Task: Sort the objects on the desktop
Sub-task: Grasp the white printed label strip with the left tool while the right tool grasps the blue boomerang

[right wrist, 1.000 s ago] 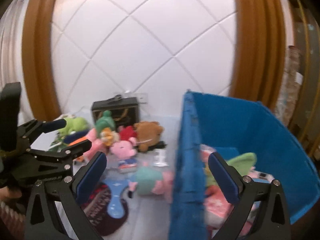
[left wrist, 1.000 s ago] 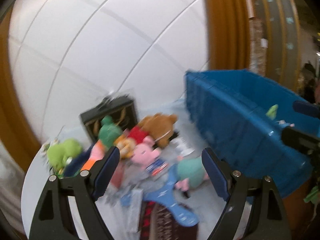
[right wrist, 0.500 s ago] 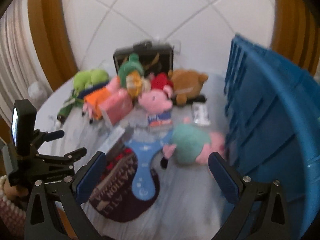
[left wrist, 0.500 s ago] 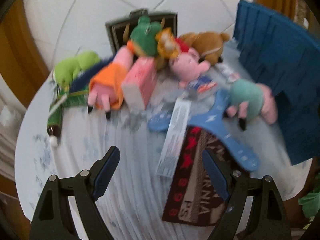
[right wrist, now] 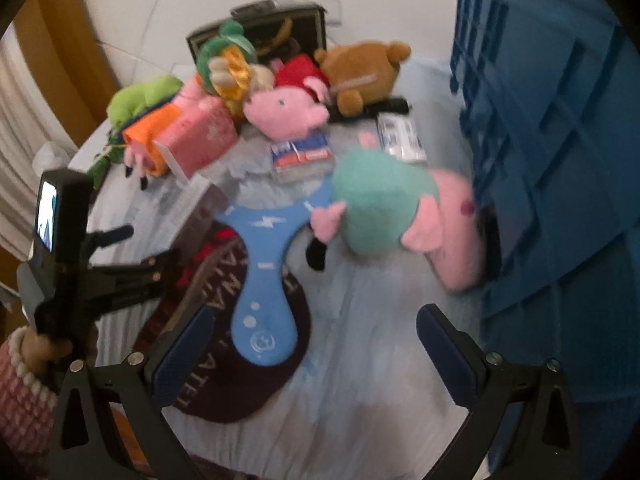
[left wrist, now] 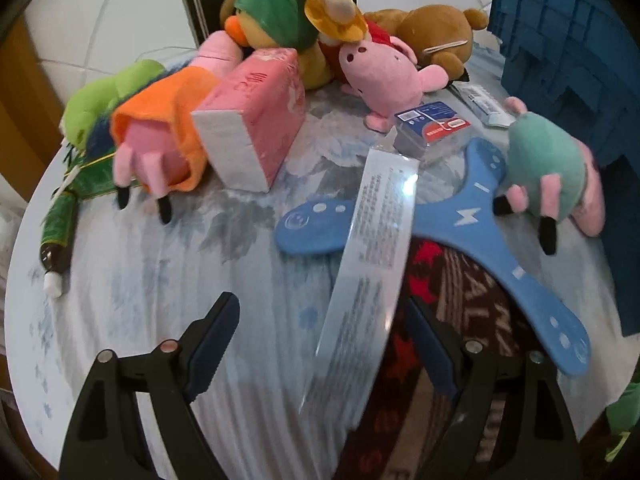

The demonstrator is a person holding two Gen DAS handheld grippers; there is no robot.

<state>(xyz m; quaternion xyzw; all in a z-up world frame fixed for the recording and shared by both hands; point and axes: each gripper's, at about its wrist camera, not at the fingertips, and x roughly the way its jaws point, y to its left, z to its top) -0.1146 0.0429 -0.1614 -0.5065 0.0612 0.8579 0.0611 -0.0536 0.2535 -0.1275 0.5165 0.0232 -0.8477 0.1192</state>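
Observation:
A round table with a pale blue cloth [left wrist: 168, 264] holds a heap of toys. A long clear packet [left wrist: 372, 264] lies on a blue three-armed boomerang [left wrist: 480, 224] and a dark patterned mat [left wrist: 452, 304]. My left gripper [left wrist: 324, 344] hangs open just above the packet's near end, nothing between its fingers. A pig plush in a teal dress [right wrist: 384, 208] lies beside the blue crate [right wrist: 560, 160]. My right gripper [right wrist: 316, 348] is open over the boomerang [right wrist: 260, 280] and bare cloth. The left gripper's body [right wrist: 92, 272] shows at the left of the right wrist view.
At the back lie a pink box [left wrist: 256, 120], a pink pig plush [left wrist: 384, 76], a brown bear [left wrist: 432, 40], a green-hatted plush [left wrist: 276, 12], an orange-dressed pig [left wrist: 160, 136], a green plush [left wrist: 108, 100] and a black case [right wrist: 288, 28]. A small card pack [left wrist: 432, 128] sits mid-table.
Both grippers have dropped toward the table and tipped downward. The wall has left the views and the toys now fill them. Both pairs of jaws stayed equally wide.

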